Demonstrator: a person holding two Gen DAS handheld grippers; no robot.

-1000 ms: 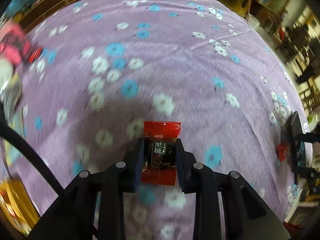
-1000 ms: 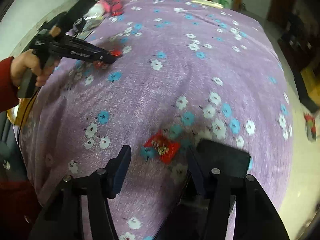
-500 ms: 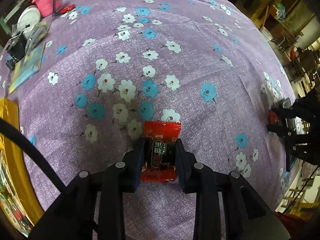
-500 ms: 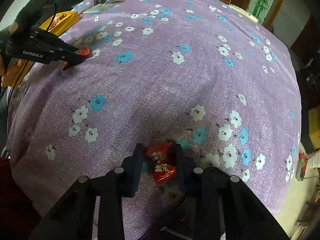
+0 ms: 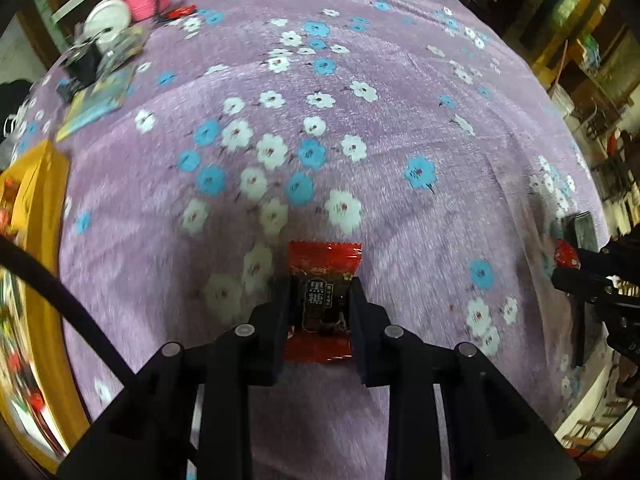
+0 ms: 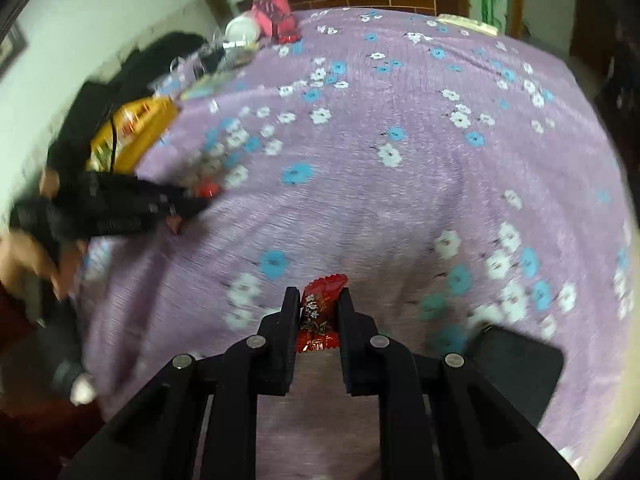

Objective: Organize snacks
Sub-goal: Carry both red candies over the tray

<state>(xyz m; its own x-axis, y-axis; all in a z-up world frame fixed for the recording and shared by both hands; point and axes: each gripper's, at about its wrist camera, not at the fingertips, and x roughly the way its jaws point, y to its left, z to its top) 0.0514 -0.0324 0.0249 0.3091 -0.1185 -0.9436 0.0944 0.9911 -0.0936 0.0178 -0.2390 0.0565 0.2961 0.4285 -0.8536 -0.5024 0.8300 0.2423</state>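
Right jaws — newly, seemingly tight — on candy (image 6: 318,312)

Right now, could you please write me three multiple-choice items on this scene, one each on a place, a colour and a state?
1. Where is the yellow box?
A. near the tablecloth's left edge
B. at its middle
C. on the floor

2. What colour are the wrappers of both held candies?
A. green
B. red
C. white

3. How is the right gripper?
A. wide open over bare cloth
B. out of view
C. shut on a candy

Answers:
1 A: in the right wrist view it sits at the cloth's left border.
2 B: the left candy and the right candy are red.
3 C: its fingers, having just been closing, press the candy.
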